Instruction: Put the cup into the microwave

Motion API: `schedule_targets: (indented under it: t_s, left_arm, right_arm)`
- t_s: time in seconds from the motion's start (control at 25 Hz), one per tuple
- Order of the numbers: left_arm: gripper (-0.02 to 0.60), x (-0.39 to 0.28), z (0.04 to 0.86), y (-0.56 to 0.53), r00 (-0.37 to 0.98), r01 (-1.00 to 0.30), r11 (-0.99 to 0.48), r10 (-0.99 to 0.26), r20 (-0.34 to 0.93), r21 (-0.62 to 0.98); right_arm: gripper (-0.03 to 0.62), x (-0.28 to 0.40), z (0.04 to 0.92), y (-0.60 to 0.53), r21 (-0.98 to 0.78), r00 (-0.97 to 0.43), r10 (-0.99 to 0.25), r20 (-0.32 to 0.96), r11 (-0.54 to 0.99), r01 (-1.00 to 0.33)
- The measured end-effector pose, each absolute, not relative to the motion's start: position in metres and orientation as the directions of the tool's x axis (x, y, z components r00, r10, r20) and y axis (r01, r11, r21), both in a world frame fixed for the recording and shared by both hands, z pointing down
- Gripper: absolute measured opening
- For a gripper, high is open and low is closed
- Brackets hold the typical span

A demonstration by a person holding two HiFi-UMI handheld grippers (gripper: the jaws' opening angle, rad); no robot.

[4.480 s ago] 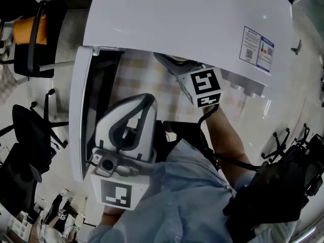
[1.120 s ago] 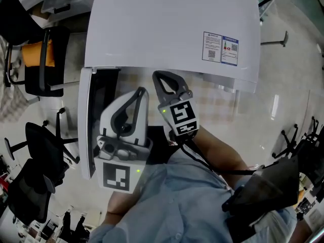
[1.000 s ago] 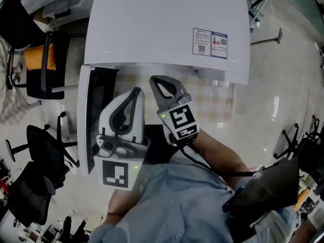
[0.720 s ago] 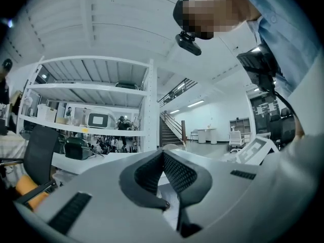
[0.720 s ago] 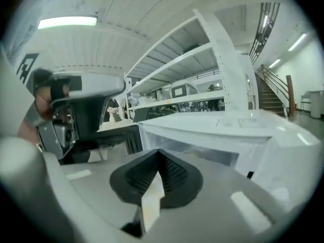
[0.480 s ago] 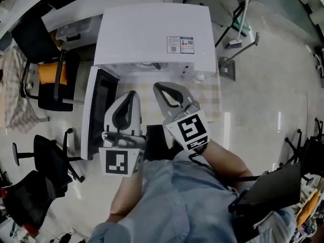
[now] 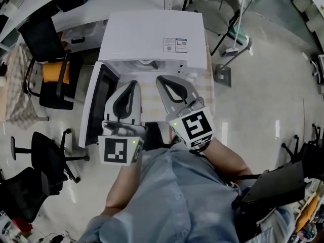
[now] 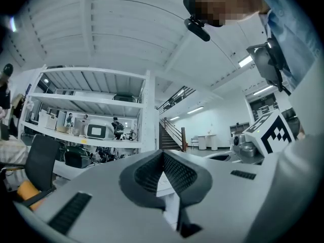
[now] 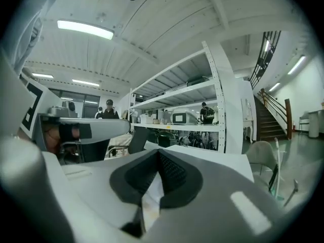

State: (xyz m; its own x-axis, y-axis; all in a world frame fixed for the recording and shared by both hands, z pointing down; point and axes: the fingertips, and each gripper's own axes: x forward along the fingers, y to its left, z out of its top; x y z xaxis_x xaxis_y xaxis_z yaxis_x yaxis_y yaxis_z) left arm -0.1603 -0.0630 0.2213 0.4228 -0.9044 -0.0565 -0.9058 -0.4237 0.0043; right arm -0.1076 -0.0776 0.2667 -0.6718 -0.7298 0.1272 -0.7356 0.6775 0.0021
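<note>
Left gripper [image 7: 132,85]: jaws together, nothing between them | Right gripper [image 7: 162,80]: jaws together, nothing between them | Position: both held side by side before the person's chest, pointing toward the microwave [image 7: 147,37] | Microwave: white, door [image 7: 95,105] swung open at its left | Cup: not discernible in any view; location cannot be told

table [image 7: 206,81]: checked cloth top, white microwave [image 7: 152,37] sits on it
floor [image 7: 263,95]: pale, glossy; black office chairs [image 7: 48,158] at left
</note>
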Motion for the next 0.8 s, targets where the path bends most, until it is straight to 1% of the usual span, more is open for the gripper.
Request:
schedule_targets:
  t_s: [0.16, 0.8]
  left_arm:
    - [0.005, -0.153, 0.217, -0.056, 0.442, -0.897, -0.442, -0.895, -0.06, -0.006]
    - [0.005, -0.135, 0.203, -0.049, 0.46, -0.888, -0.459, -0.884, -0.086, -0.028]
  right_arm:
    - [0.002, -0.102, 0.258, -0.073, 0.008, -0.664, -0.741, 0.102, 0.668, -0.744]
    - [0.0, -0.089, 0.247, -0.064, 0.0, -0.667, -0.742, 0.07, 0.669, -0.743]
